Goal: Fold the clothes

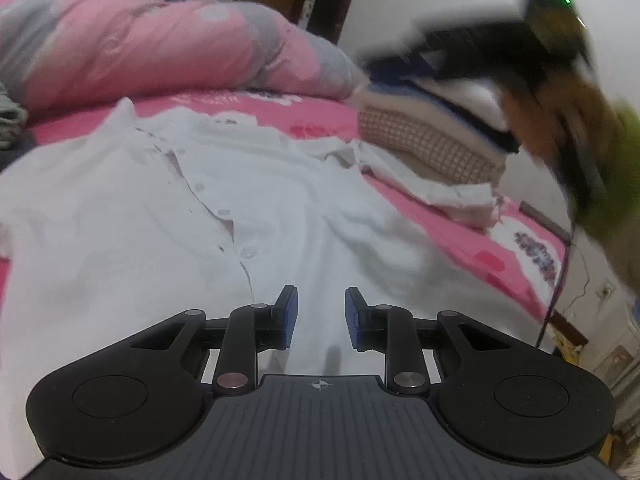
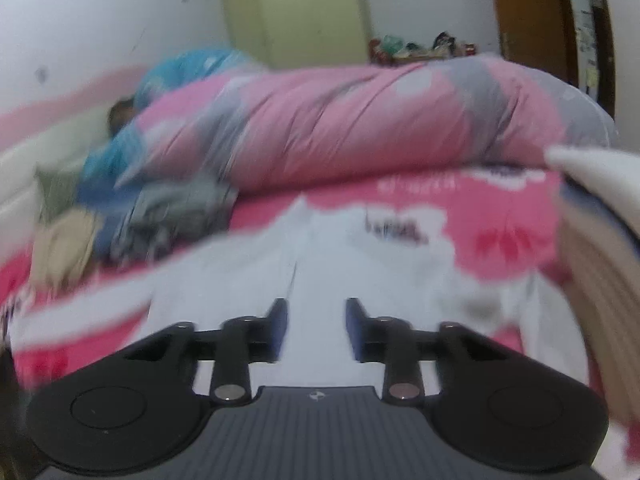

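A white button-front shirt (image 1: pixel 160 208) lies spread on the pink bed sheet (image 1: pixel 460 236), buttons up, with one sleeve (image 1: pixel 440 192) stretched toward the right. My left gripper (image 1: pixel 321 316) hovers open just above the shirt's lower front, nothing between its blue pads. The other gripper (image 1: pixel 500 44) shows blurred high at the right in the left wrist view, held by a hand with a green sleeve (image 1: pixel 612 184). In the right wrist view, the right gripper (image 2: pixel 316 326) is open over the white shirt (image 2: pixel 240 280), and the picture is motion-blurred.
A rolled pink and grey quilt (image 1: pixel 160 48) lies along the far side of the bed. A stack of folded clothes (image 1: pixel 440 120) sits at the right, by the sleeve. Loose grey, blue and beige garments (image 2: pixel 160 204) are heaped at the left. Walls and a wooden door (image 2: pixel 528 12) stand behind.
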Tool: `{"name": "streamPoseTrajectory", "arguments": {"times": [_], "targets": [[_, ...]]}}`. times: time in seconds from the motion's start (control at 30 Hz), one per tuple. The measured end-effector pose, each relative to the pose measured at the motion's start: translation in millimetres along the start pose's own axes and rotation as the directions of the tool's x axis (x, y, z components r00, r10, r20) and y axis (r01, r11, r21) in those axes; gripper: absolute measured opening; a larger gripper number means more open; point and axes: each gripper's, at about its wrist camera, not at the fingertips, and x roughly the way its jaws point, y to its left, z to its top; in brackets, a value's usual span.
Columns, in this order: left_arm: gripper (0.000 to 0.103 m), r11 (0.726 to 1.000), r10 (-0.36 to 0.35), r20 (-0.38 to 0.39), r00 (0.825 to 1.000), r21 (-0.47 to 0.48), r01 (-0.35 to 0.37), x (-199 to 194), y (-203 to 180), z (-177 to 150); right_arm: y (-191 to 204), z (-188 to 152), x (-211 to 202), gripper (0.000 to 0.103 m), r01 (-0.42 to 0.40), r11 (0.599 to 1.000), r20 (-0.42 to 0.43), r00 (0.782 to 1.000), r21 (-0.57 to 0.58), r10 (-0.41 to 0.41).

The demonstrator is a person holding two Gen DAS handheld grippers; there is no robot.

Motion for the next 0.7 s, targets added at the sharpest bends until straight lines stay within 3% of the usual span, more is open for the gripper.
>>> {"name": "streamPoseTrajectory", "arguments": {"times": [0.17,0.27,0.43,0.53,0.63,0.7], "targets": [[0.025,0.998,-0.022,-0.038,0.999,-0.06,0.02,19,26,-10,-29,44,121,0.034,0.059,0.998,-0.123,0.991,0.024,-0.055],[0.025,0.994,-0.055,-0.035,0.998,-0.098,0.052,18,40,-18,-46,71,193,0.025,0.095,0.995,-0.197,0.977,0.036,-0.087],[0.025,0.985,-0.104,-0.007,0.995,-0.141,0.102,14,50,-26,-74,64,286,0.018,0.164,0.983,-0.259,0.956,0.082,-0.138],[0.025,0.982,-0.12,0.013,0.993,-0.143,0.12,12,51,-31,-86,70,302,0.014,0.183,0.975,-0.171,0.972,0.128,-0.16],[0.025,0.979,-0.133,0.027,0.991,-0.151,0.136,12,52,-33,-101,73,311,0.012,0.205,0.953,-0.136,0.975,0.222,-0.177],[0.025,0.977,-0.14,0.032,0.99,-0.158,0.143,11,53,-33,-101,76,310,0.012,0.218,0.95,-0.112,0.974,0.224,-0.197]]}}
